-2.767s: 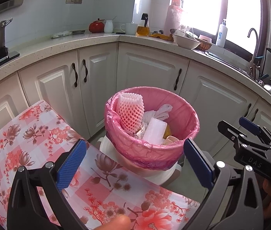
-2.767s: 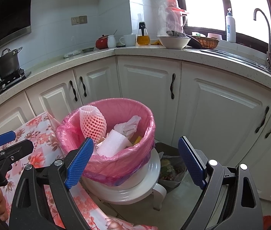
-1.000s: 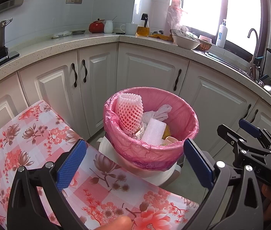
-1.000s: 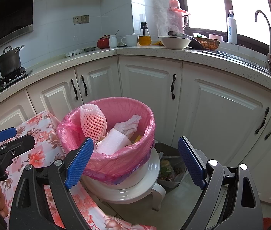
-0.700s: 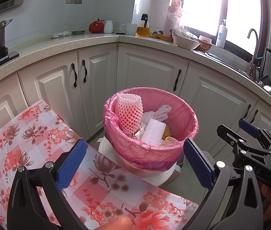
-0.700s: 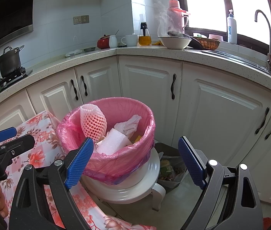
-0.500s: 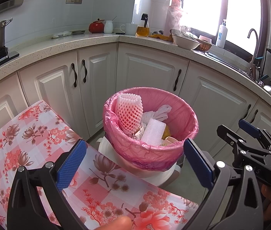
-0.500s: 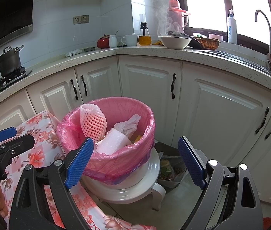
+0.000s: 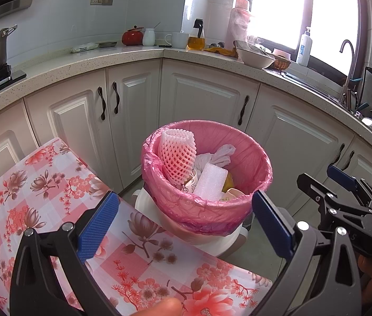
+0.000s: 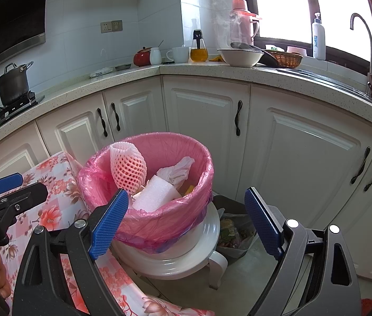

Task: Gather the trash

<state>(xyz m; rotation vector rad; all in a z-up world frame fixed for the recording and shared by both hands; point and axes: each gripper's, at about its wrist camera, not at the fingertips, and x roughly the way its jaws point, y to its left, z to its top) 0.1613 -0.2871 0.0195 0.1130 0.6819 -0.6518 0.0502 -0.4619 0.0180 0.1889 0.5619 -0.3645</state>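
Jaws released and empty on both the left gripper and right gripper, facing the pink-lined trash bin at twelve o'clock, likely to gather its bag.

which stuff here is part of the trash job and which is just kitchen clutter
Job: pink-lined bin on a white stool, holding foam fruit net, white foam block, crumpled bag; left gripper, right gripper, both open.

Clutter: pot, red teapot, mug, bowl, thermos.
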